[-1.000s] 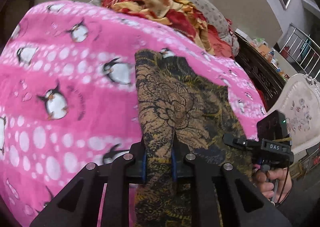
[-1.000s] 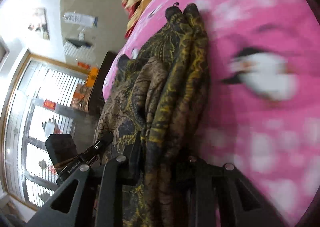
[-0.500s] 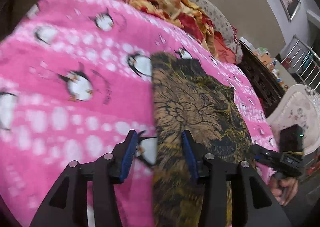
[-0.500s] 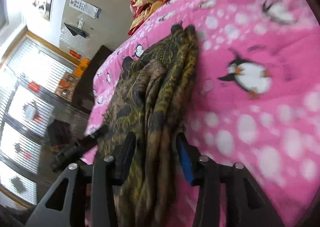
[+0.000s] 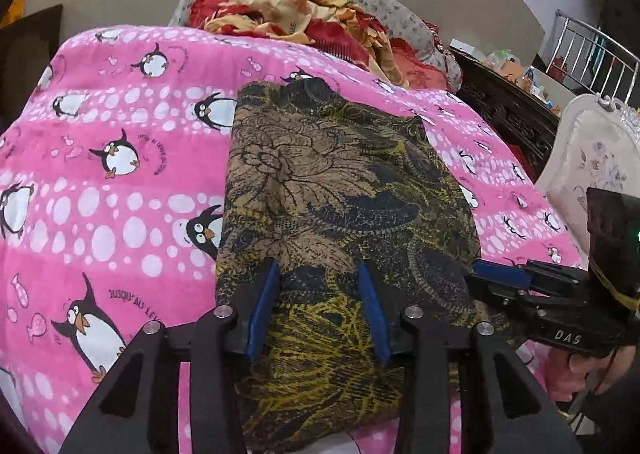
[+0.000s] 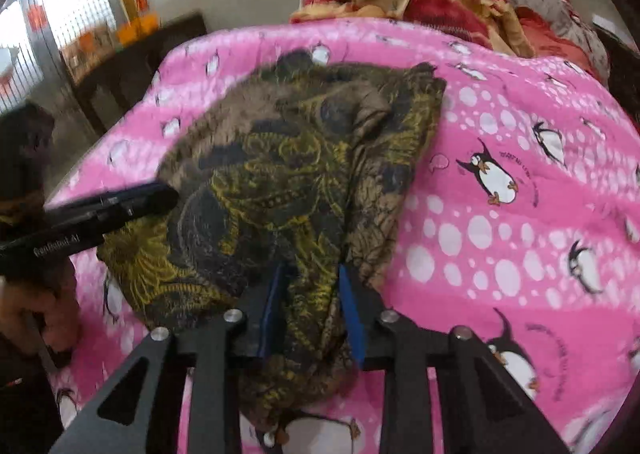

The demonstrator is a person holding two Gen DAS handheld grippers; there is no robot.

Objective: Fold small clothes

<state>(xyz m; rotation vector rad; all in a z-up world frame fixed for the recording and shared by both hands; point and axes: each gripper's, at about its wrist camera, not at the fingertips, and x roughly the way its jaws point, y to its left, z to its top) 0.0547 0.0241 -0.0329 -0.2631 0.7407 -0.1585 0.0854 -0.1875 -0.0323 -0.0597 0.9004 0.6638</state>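
A folded garment (image 5: 340,182) in brown, black and yellow floral print lies on a pink penguin blanket (image 5: 120,214). My left gripper (image 5: 320,314) hovers over its near end, open, with flat cloth showing between the blue pads. At the garment's right edge the right gripper (image 5: 480,274) reaches in. In the right wrist view the garment (image 6: 280,158) lies rumpled, and a raised fold of it fills the gap of my right gripper (image 6: 312,310). Its jaws are closing on that fold. The left gripper (image 6: 160,194) points in from the left.
A heap of red and orange bedding (image 5: 304,18) lies at the blanket's far end. Dark carved furniture (image 5: 508,114) and a white padded chair (image 5: 592,158) stand to the right. A hand (image 5: 580,374) holds the right gripper. The pink blanket (image 6: 500,234) stretches wide on both sides.
My left gripper let go of the garment, opened and now hangs over its near end. The right gripper rolled upright, widened, then narrowed again on the cloth fold.
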